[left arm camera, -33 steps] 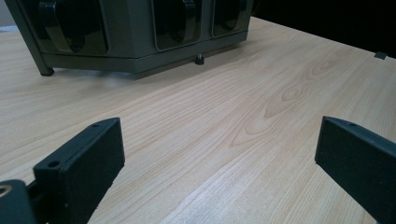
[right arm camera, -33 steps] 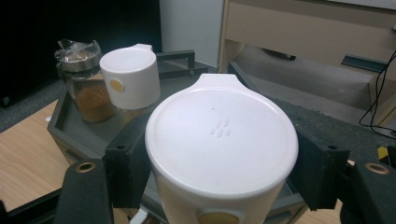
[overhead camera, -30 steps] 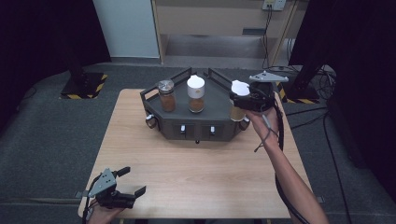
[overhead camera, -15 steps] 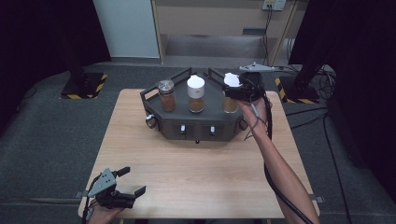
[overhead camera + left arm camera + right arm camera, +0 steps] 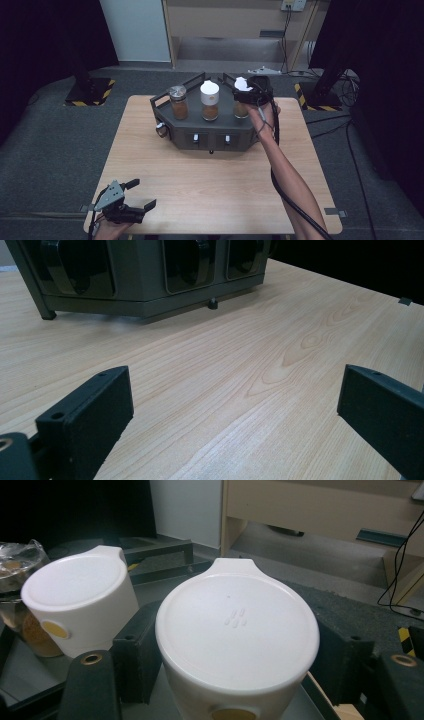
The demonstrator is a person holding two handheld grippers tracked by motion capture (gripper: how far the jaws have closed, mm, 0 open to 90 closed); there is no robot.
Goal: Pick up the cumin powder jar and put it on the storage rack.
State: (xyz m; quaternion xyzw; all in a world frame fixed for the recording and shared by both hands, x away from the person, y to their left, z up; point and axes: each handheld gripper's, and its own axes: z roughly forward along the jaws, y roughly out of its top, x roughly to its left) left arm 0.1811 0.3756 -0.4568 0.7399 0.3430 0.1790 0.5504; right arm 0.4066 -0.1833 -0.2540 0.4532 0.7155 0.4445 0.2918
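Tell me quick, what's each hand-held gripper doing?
Left hand-held gripper: open, holding nothing, low over the table.
Right hand-held gripper: closed on the white-lidded jar at the rack.

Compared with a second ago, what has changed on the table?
The right gripper, shut on the white-lidded jar, carried it leftward onto the dark rack, beside the other white-lidded jar. The left gripper, the rack and the other jars stayed put.

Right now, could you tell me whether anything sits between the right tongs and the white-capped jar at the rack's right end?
Nothing does: the right tongs are already shut on the white cap of that jar, with the pads against its sides.
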